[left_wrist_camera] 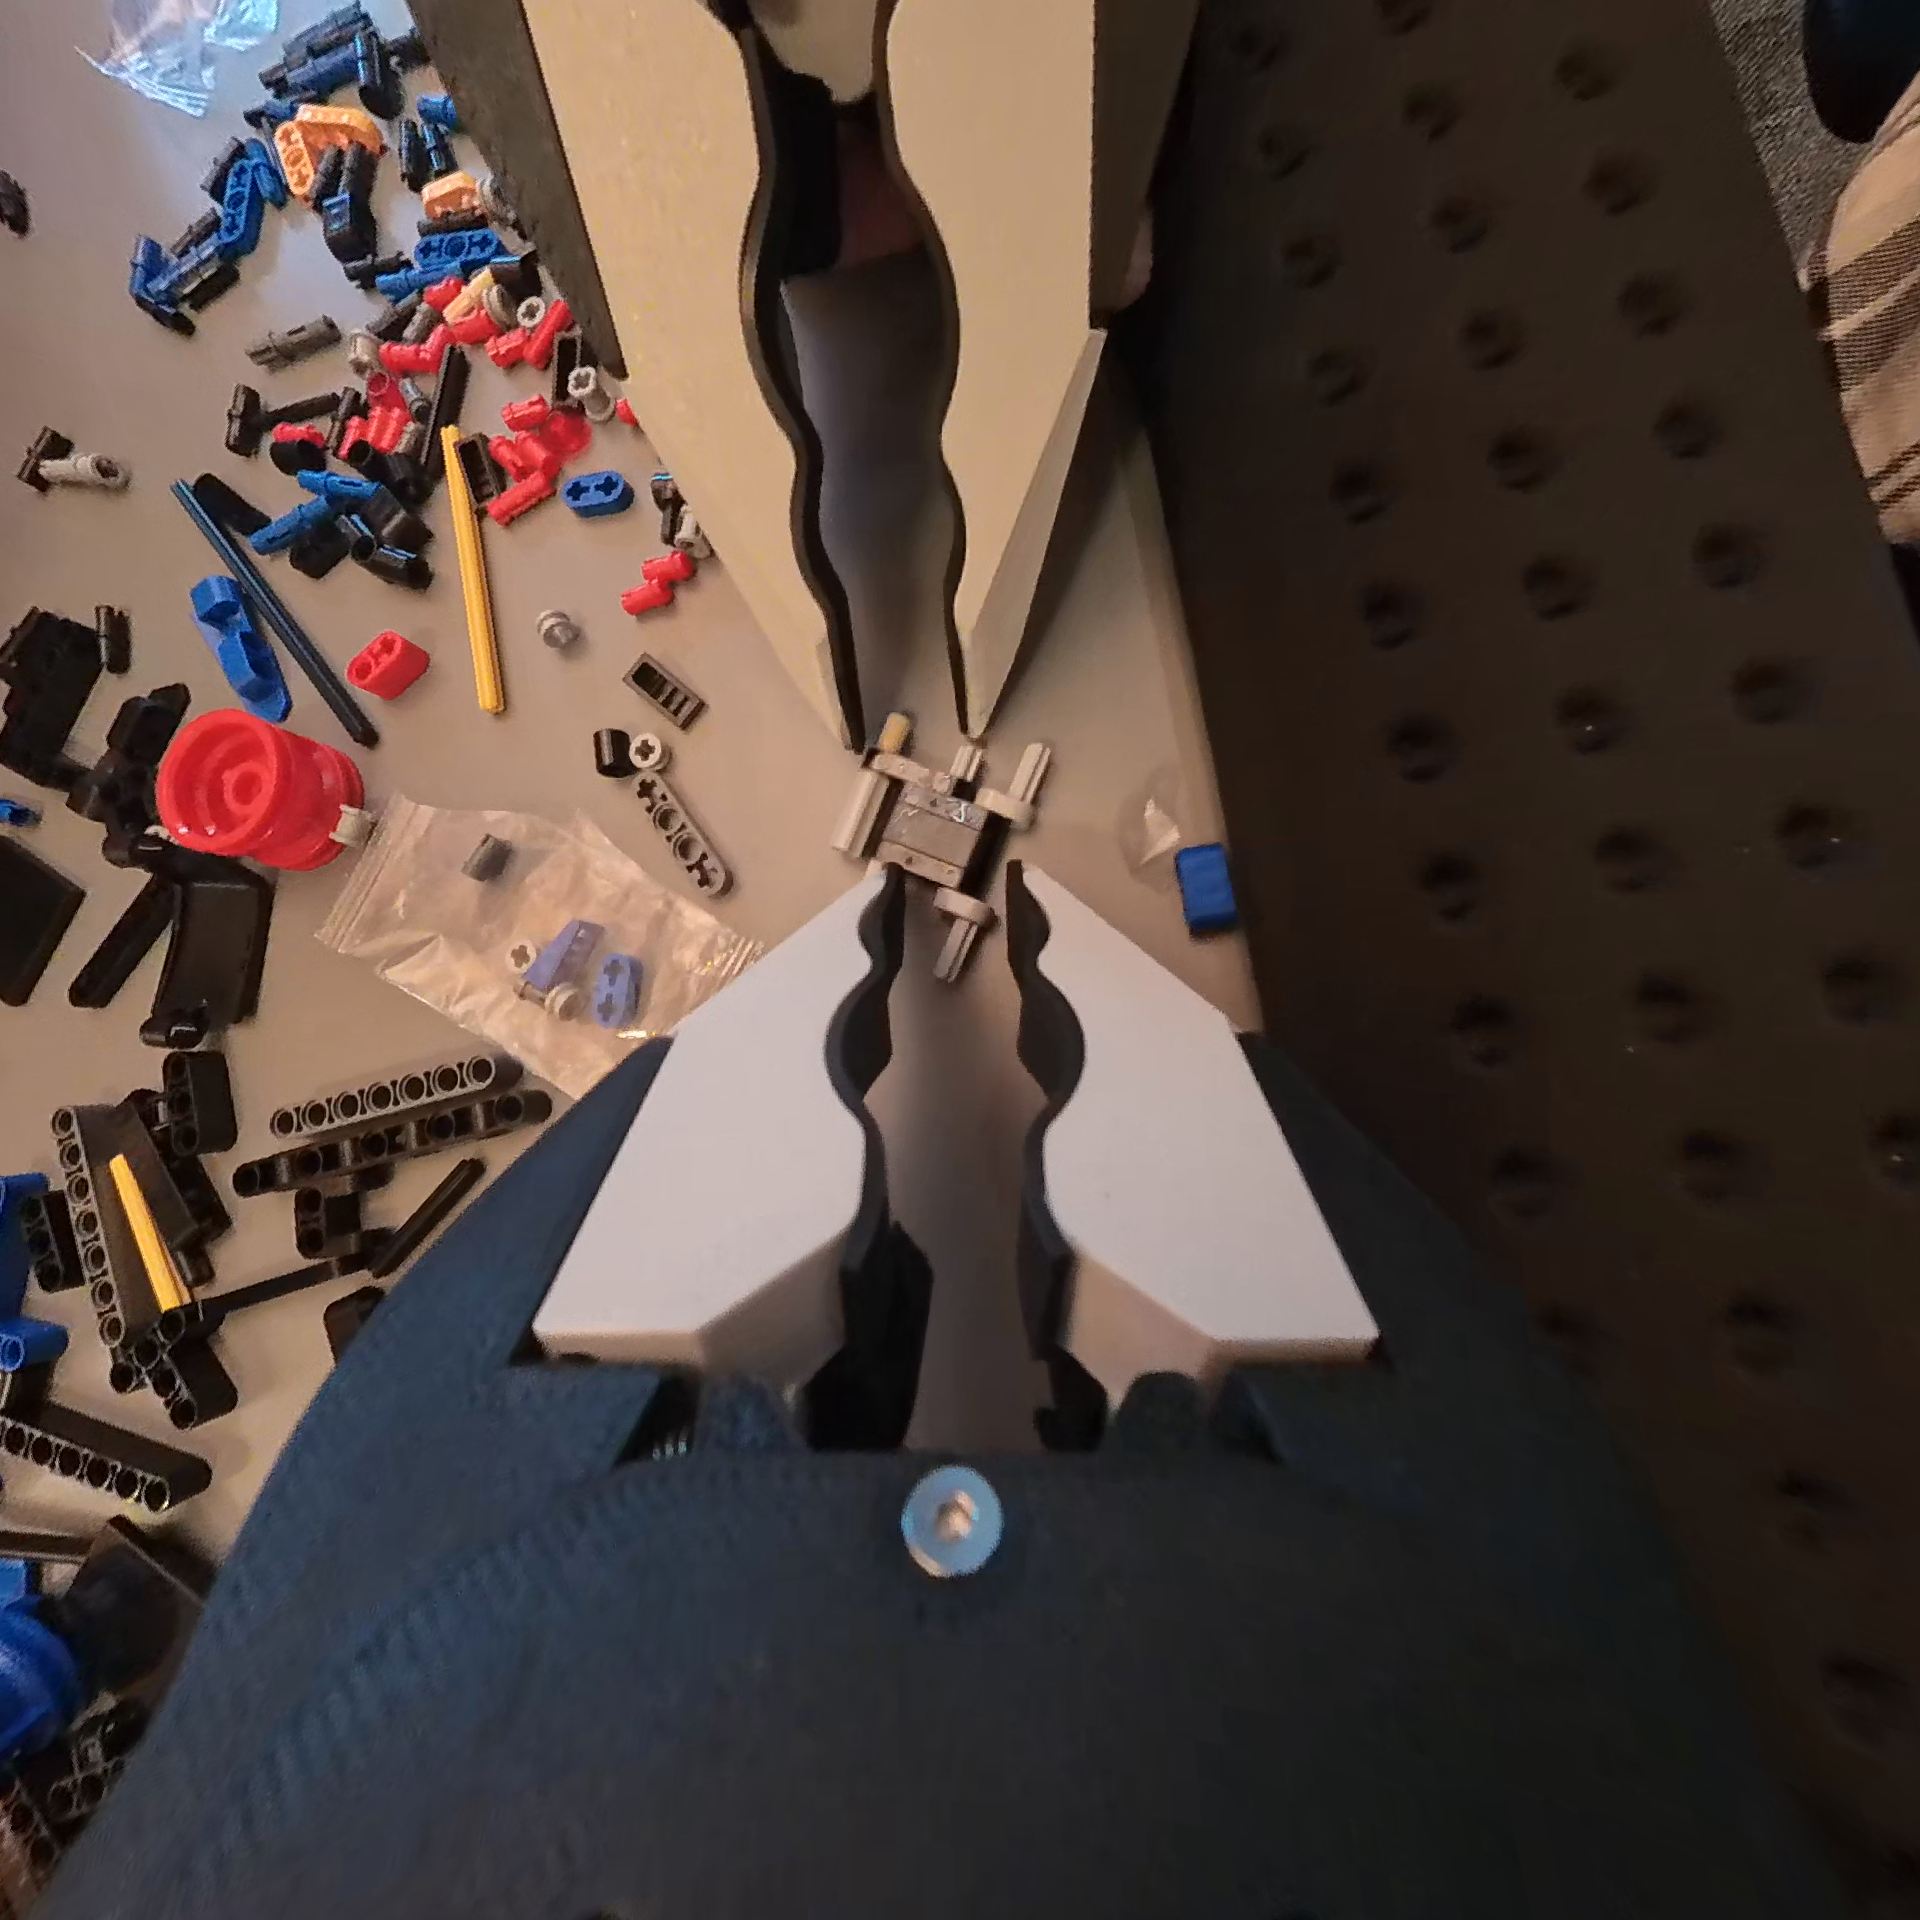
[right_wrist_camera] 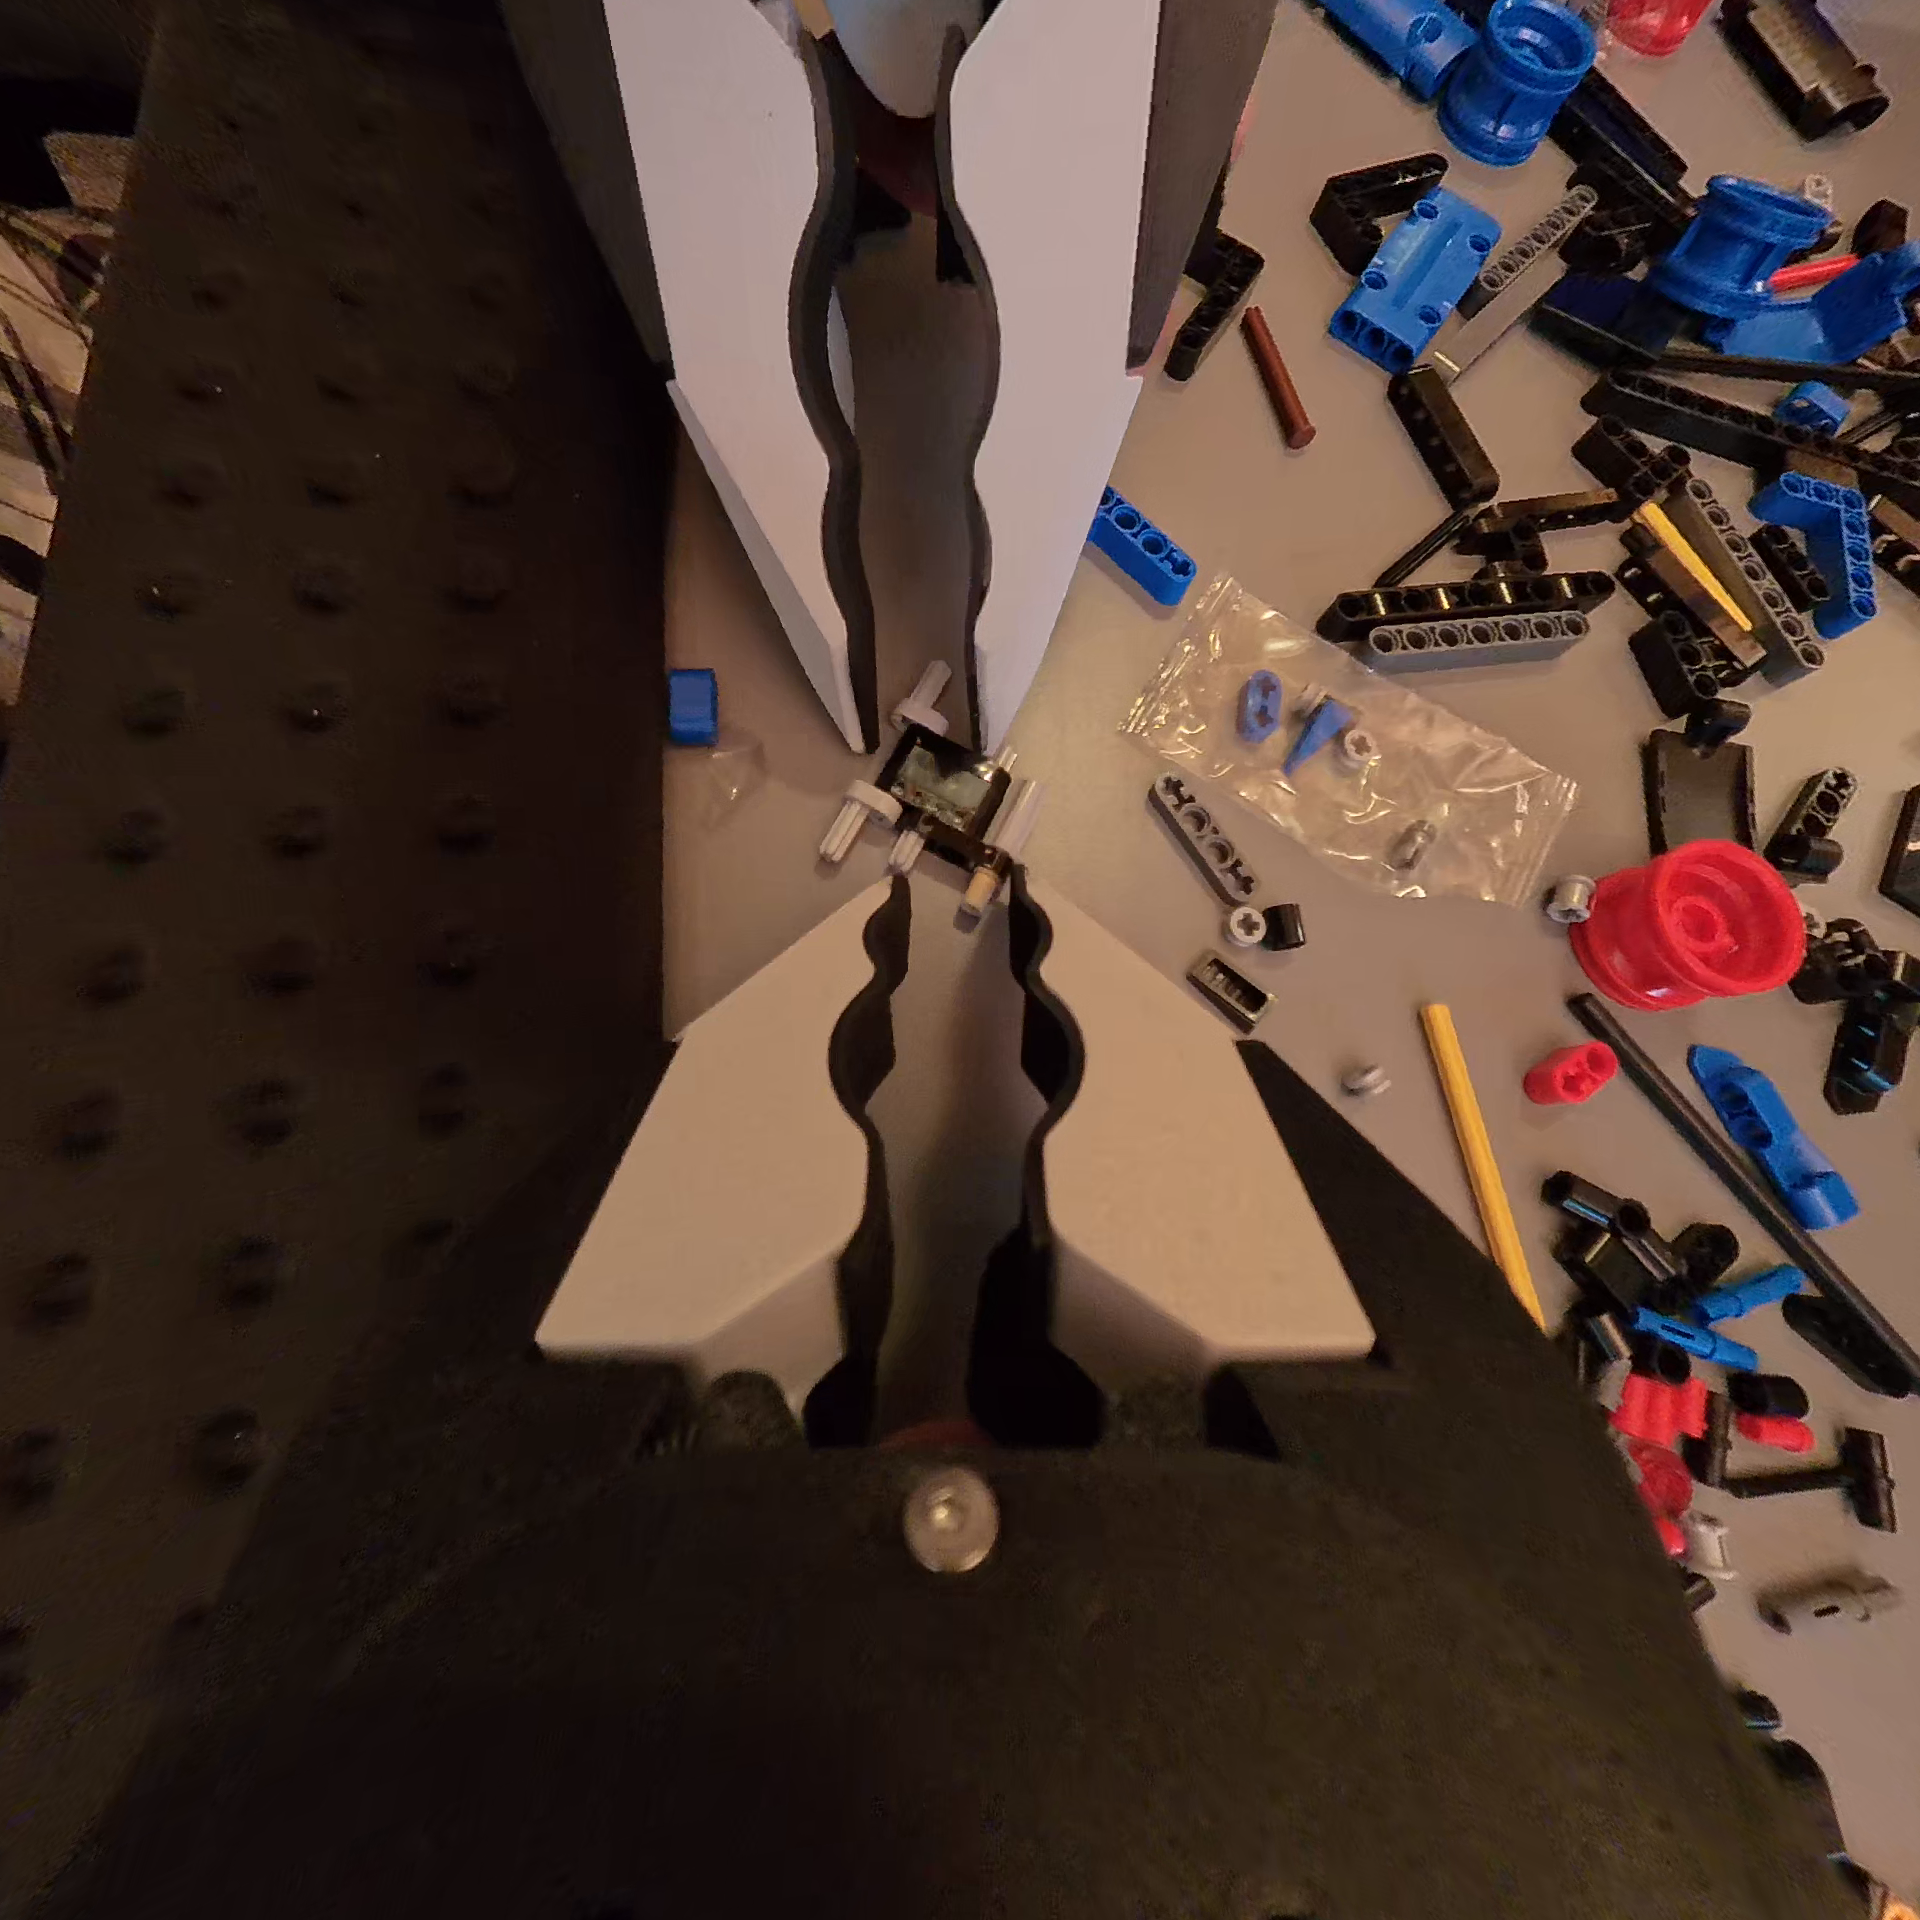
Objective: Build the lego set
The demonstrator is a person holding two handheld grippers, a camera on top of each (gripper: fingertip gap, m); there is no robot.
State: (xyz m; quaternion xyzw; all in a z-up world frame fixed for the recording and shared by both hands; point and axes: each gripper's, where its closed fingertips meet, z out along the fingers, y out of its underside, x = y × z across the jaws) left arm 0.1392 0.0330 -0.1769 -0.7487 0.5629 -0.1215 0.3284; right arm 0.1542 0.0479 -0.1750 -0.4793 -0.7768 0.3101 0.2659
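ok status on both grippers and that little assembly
Left gripper and right gripper open, tips facing across small black-and-grey assembly on table. Neither holding it. Nothing in between.

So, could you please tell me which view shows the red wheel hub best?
The right wrist view: the red wheel hub lies well lit, its ribbed face turned to the camera. The left wrist view shows it too, more side-on, nearer the edge.

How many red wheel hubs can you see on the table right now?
1 whole red wheel hub, lying beside the clear bag. A red piece cut off at the right wrist view's top edge may be another; the piles could hide more.
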